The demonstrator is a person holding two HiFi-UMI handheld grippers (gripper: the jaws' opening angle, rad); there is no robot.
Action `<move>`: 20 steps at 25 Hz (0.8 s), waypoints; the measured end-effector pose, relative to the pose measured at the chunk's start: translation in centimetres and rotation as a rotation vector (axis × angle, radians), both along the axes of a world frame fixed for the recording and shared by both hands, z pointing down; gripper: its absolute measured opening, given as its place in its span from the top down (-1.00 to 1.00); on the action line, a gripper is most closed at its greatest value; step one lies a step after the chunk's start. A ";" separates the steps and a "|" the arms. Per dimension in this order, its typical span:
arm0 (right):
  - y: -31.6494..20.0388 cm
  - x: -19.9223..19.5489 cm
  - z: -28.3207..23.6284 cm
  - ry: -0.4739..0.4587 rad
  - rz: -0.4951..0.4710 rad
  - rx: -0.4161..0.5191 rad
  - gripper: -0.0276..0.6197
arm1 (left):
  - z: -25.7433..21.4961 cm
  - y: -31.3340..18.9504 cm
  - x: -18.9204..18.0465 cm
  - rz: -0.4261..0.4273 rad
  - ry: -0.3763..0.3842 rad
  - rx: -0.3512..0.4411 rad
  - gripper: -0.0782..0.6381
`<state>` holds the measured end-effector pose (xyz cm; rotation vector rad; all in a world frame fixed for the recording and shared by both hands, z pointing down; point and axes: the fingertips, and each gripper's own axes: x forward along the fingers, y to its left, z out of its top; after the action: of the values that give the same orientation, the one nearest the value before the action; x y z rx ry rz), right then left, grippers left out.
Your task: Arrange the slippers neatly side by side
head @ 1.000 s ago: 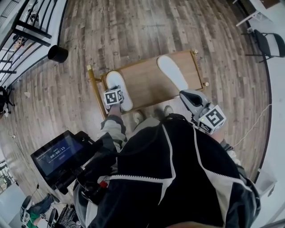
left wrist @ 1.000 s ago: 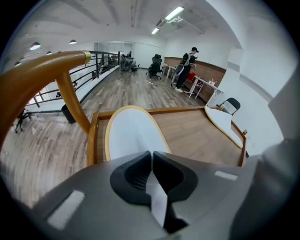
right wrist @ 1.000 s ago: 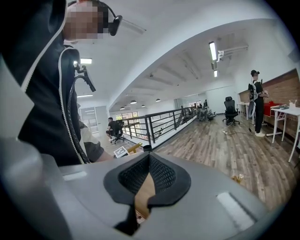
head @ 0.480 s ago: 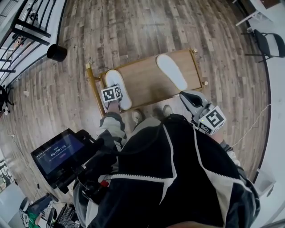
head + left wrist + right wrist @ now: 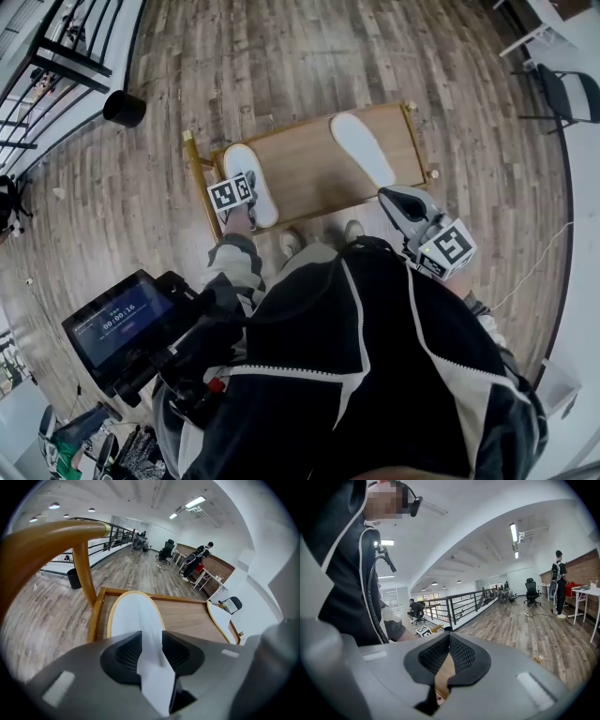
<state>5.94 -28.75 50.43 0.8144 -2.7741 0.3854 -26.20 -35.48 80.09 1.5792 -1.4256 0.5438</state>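
Two white slippers lie on a low wooden table (image 5: pixel 305 178). The left slipper (image 5: pixel 246 165) is at the table's left end and the right slipper (image 5: pixel 362 150) lies slanted near the right end, far apart from it. My left gripper (image 5: pixel 242 187) is over the left slipper's near end. In the left gripper view its jaws (image 5: pixel 151 648) are opening, with that slipper (image 5: pixel 136 616) still between them and resting on the table. My right gripper (image 5: pixel 396 201) hovers off the table's near right corner. Its jaws (image 5: pixel 449 660) are shut and hold nothing.
A gold post (image 5: pixel 84 573) stands at the table's left corner. A black bin (image 5: pixel 124 109) and a railing (image 5: pixel 47 66) are at far left, a chair (image 5: pixel 567 94) at far right. The person's shoes (image 5: pixel 291 246) stand just before the table. People stand far off (image 5: pixel 199 557).
The left gripper has crept a little forward and left over the left slipper. The right gripper has stayed put.
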 end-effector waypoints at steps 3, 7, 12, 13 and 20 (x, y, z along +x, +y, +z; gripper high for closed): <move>-0.9 0.0 -0.1 -0.009 -0.012 0.003 0.90 | -1.2 -1.1 0.2 -0.036 0.022 0.038 0.33; 0.7 0.1 -1.1 -0.027 -0.030 0.018 0.90 | -4.6 -0.1 0.9 -0.066 0.063 0.111 0.33; 2.4 -0.9 -2.4 -0.059 -0.069 0.036 0.90 | -12.3 1.0 3.2 -0.121 0.288 0.325 0.50; 2.6 -1.3 -2.5 -0.062 -0.079 0.038 0.90 | -14.0 1.2 4.0 -0.115 0.352 0.374 0.52; 2.3 -3.2 -2.2 -0.081 -0.146 0.046 0.90 | -23.8 2.9 8.8 -0.039 0.567 0.653 0.73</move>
<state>2.74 -26.49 48.25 0.6137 -2.9047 0.3357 -17.41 -32.57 56.33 1.9845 -1.2323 -0.4285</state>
